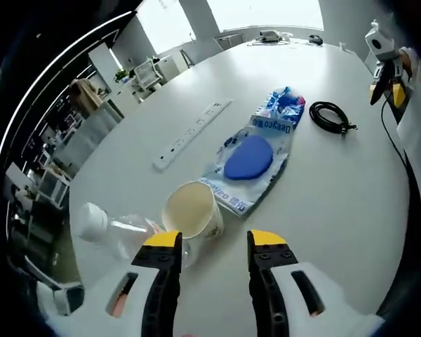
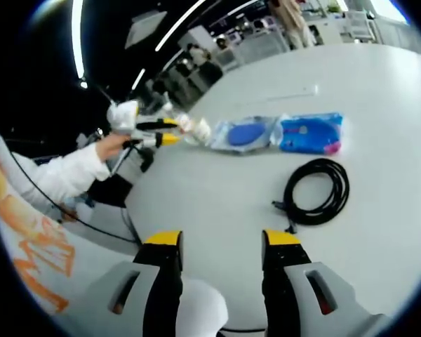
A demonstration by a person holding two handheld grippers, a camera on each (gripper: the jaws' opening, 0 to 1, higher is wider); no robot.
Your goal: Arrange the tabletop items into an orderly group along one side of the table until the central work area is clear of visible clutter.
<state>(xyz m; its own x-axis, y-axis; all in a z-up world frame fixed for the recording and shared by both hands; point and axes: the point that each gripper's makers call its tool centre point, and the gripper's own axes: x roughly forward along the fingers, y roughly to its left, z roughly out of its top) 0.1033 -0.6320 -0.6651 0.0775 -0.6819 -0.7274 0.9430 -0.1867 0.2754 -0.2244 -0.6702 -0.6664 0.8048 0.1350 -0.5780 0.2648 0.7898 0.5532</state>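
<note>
The left gripper [image 1: 214,242] hovers with fingers released just short of the paper cup [image 1: 191,210] at twelve o'clock, lined up to take it. The right gripper [image 2: 221,242], fingers also spread and empty, faces the coiled cable [image 2: 317,191] at one o'clock on the tabletop [image 2: 217,189].

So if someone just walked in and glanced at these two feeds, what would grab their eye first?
Probably the bright blue packet lying mid-table, the strongest colour on the white tabletop. Next, in the left gripper view, the paper cup on its side beside a clear plastic bottle, just ahead of the open left gripper. Then the coiled black cable lying apart from the rest, ahead of the open right gripper.
</note>
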